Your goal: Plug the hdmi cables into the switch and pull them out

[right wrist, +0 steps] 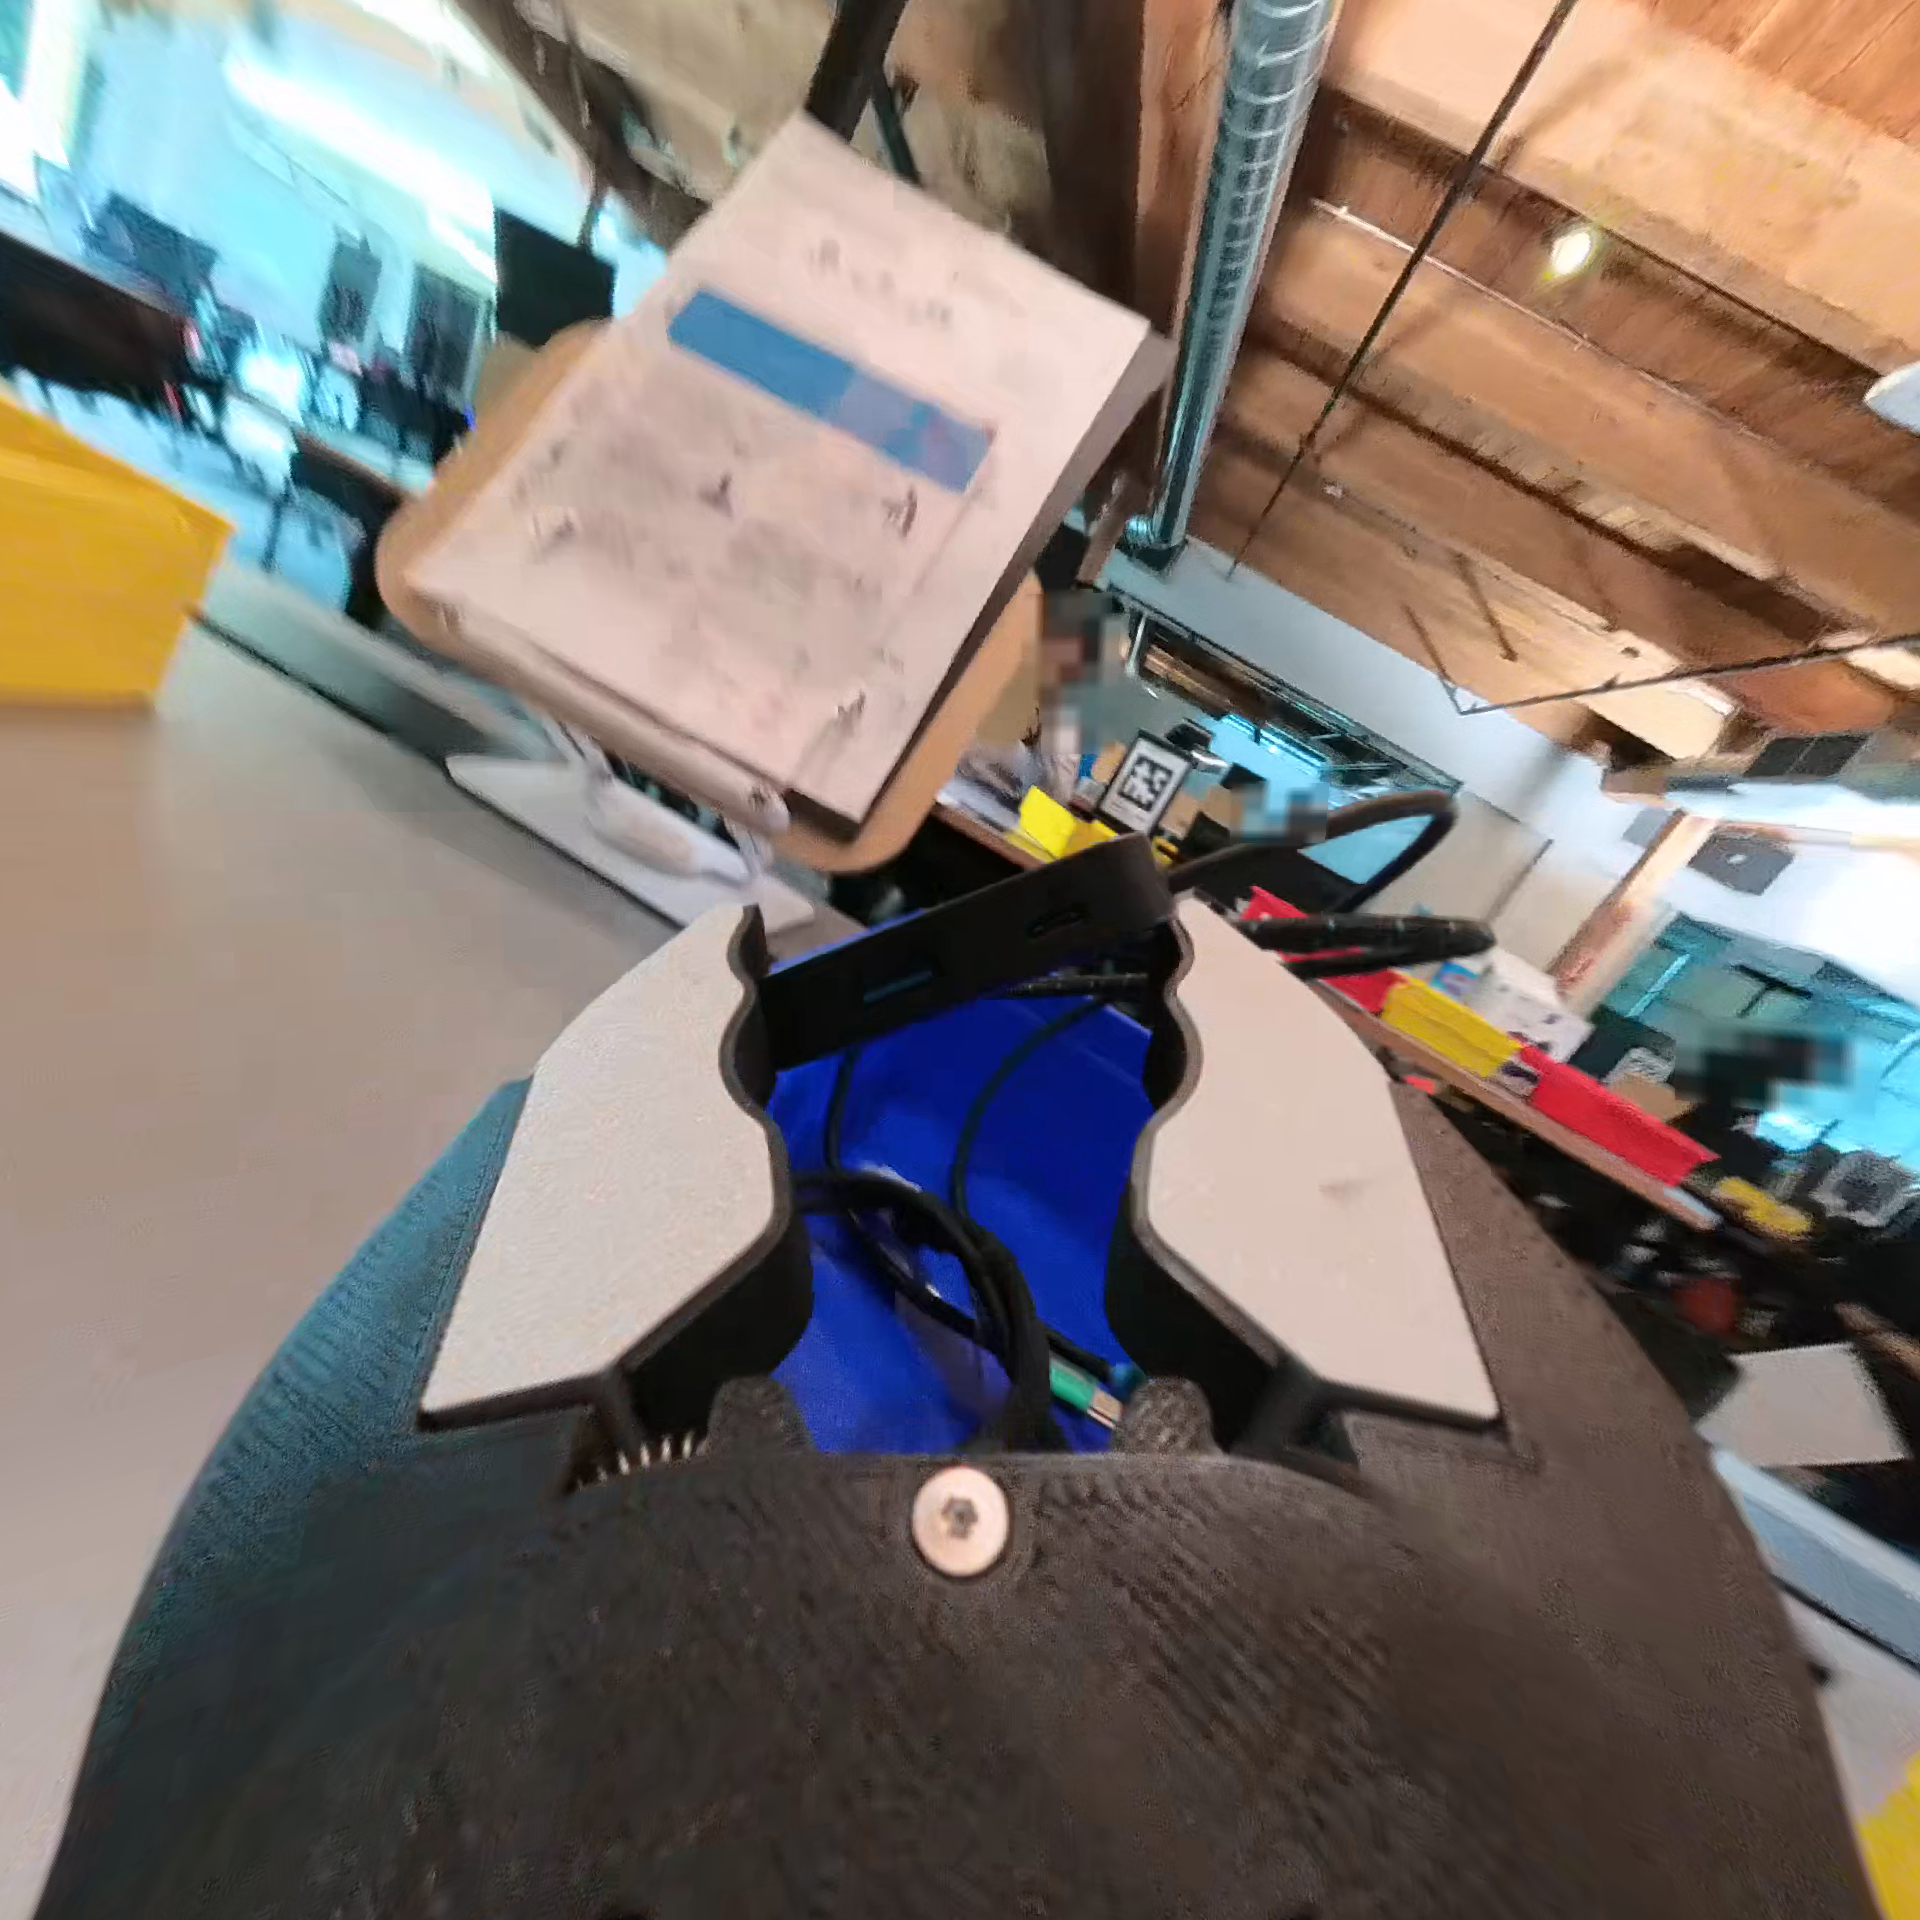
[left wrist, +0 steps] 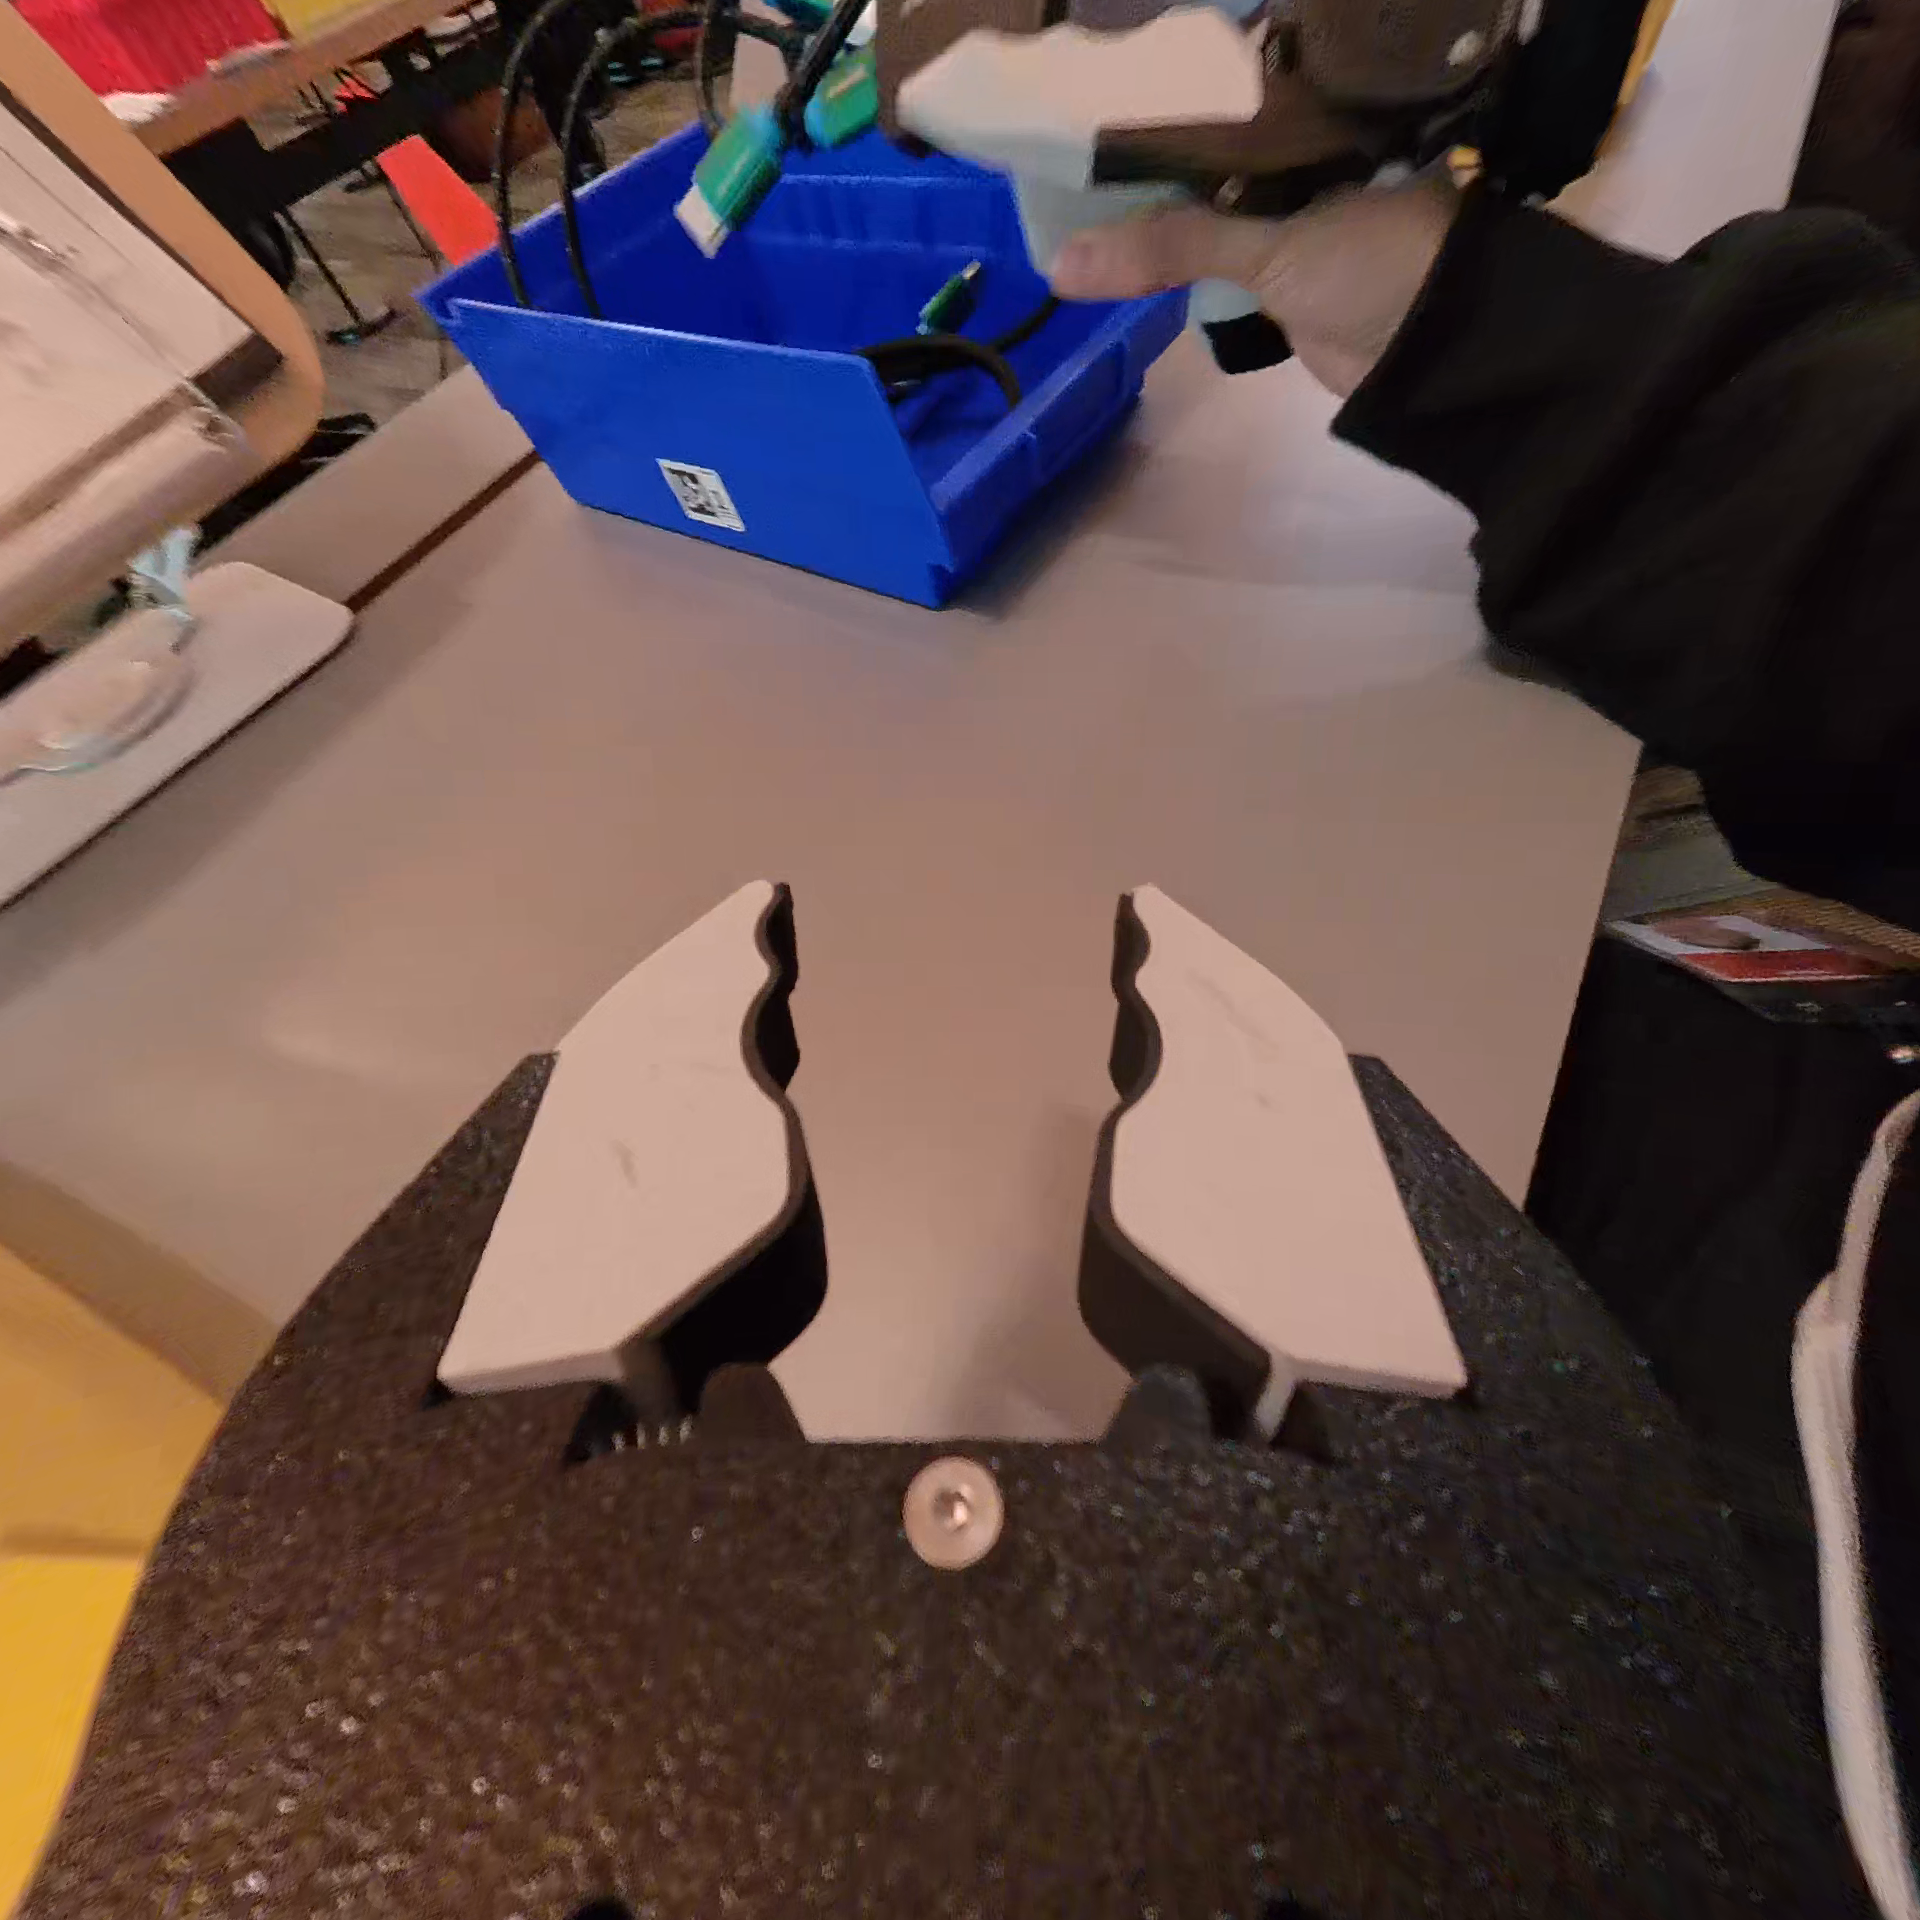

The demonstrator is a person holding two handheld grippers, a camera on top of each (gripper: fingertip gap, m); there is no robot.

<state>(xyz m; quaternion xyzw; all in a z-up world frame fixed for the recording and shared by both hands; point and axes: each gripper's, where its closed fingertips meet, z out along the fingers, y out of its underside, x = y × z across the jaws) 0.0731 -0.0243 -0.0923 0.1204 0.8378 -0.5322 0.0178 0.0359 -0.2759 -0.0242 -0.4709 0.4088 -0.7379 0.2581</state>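
the right gripper [right wrist: 966, 997] pinches the black switch [right wrist: 956, 951] across its ends, tilted, lifted above the blue bin [left wrist: 727, 416]. black cables [right wrist: 935, 1226] trail from it down into the bin, and one green plug [right wrist: 1081, 1387] lies loose on the bin floor. in the left view two green plugs [left wrist: 732, 177] hang in the air beside that gripper, their cables looping back to the bin. the left gripper [left wrist: 951, 935] is spread and empty, low over the bare table [left wrist: 727, 779], well apart from the bin. this looks like the fetching step: switch out of the bin, nothing plugged by hand yet. next, i judge, the switch needs setting down steady on the table, ports facing the left gripper, which must then take a plug squarely.
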